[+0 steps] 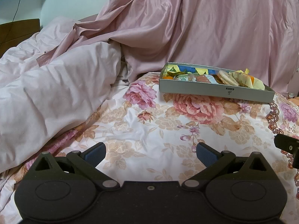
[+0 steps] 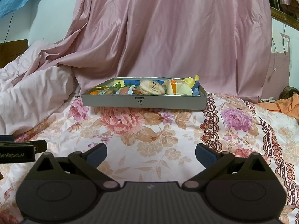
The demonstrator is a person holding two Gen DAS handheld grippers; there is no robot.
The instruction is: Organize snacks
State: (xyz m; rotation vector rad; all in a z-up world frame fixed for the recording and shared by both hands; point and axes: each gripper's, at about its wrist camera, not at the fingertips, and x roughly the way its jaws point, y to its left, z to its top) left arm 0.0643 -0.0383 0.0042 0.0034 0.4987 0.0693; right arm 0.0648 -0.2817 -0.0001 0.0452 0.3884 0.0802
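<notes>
snack box (image 2: 143, 100): grey tray of wrapped snacks on floral bedspread (image 2: 130, 149), frame centre, long axis left-right
right gripper (image 2: 151, 154): jaws spread, empty, box straight ahead, nearer
left gripper (image 1: 151, 154): jaws spread, empty, box upper right

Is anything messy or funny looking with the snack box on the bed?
A little. The grey box sits flat on the flowered bedspread, but the snacks inside are jumbled: a round cracker pack leans on the others, and yellow wrappers stick up above the rim. Nothing has spilled out.
</notes>
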